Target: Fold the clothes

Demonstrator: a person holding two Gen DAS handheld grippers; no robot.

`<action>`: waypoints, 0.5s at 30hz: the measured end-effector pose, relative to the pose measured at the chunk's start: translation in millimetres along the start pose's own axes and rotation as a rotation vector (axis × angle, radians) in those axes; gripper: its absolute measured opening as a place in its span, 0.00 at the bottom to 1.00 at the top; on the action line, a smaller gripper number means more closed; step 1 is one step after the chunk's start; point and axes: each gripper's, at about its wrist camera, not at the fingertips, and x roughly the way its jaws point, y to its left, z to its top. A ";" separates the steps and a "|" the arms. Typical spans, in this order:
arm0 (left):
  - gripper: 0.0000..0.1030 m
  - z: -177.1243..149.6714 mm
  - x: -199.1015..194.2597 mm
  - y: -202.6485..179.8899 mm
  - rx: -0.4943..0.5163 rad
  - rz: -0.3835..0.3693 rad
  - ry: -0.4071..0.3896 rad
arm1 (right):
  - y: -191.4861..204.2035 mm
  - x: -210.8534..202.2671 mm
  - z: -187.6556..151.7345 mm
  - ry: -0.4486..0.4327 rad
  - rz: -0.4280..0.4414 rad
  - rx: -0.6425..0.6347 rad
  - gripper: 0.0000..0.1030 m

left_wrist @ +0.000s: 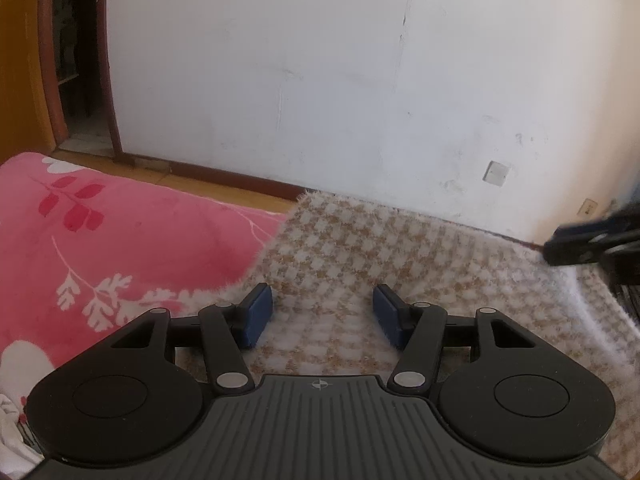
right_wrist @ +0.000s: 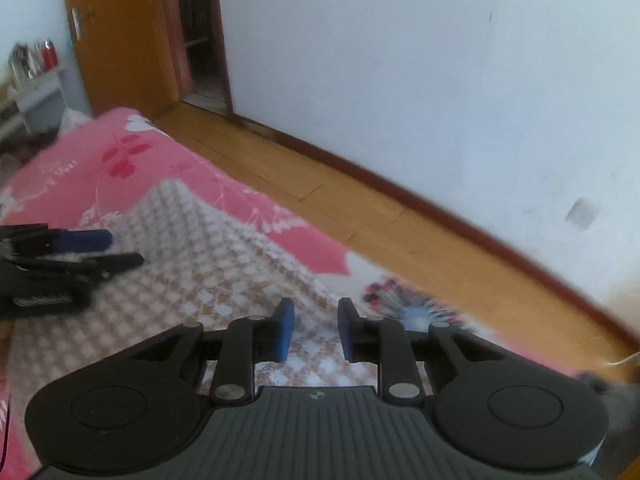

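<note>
Fuzzy garment (left_wrist: 360, 240), woven in a small tan-and-white houndstooth check, lies spread flat on the bed. Its pile is long and hairy; white fibres fringe the far edge and the left edge where it meets the bedcover. A raised fold or seam runs down its right side in the left wrist view.

Bedcover (left_wrist: 120, 232): pink plush, printed with red leaves and white fern-like sprigs. It shows to the left of the garment and also along its far side in the right wrist view, where a blurred round red-and-blue motif (right_wrist: 404, 304) sits on it.

Left tool (left_wrist: 323, 314): black linkage arms, blue rectangular pads (left_wrist: 256, 316). Pads stand well apart, low over the check fabric with cloth visible between them; they do not press on it. Whether the tips touch the pile I cannot tell.

Right tool (right_wrist: 316, 328): same build, pads (right_wrist: 285, 330) closer together but with a clear gap, garment showing through the gap. No fabric pinched as far as the view shows. Picture is motion-blurred.

Each tool appears in the other's view: the right one at the far right edge (left_wrist: 592, 240), the left one at the left edge (right_wrist: 80, 248), both over the garment.

Surroundings: white plastered wall (left_wrist: 320, 80), scuffed, with a small square plate (left_wrist: 496, 173); dark red-brown skirting; wooden plank floor (right_wrist: 320, 184); orange-brown door (right_wrist: 120, 40) beside a dark doorway.
</note>
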 end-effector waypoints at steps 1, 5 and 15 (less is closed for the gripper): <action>0.56 -0.8 0.2 1.5 -0.008 -0.005 -0.002 | 9.8 -8.2 0.1 -0.001 0.005 -0.043 0.23; 0.56 2.8 4.7 0.0 -0.013 -0.012 0.017 | 36.0 9.2 -16.4 0.061 -0.008 -0.180 0.23; 0.65 -2.4 -72.5 34.0 0.000 -0.176 -0.048 | 28.8 -133.8 -27.2 0.114 -0.103 0.149 0.29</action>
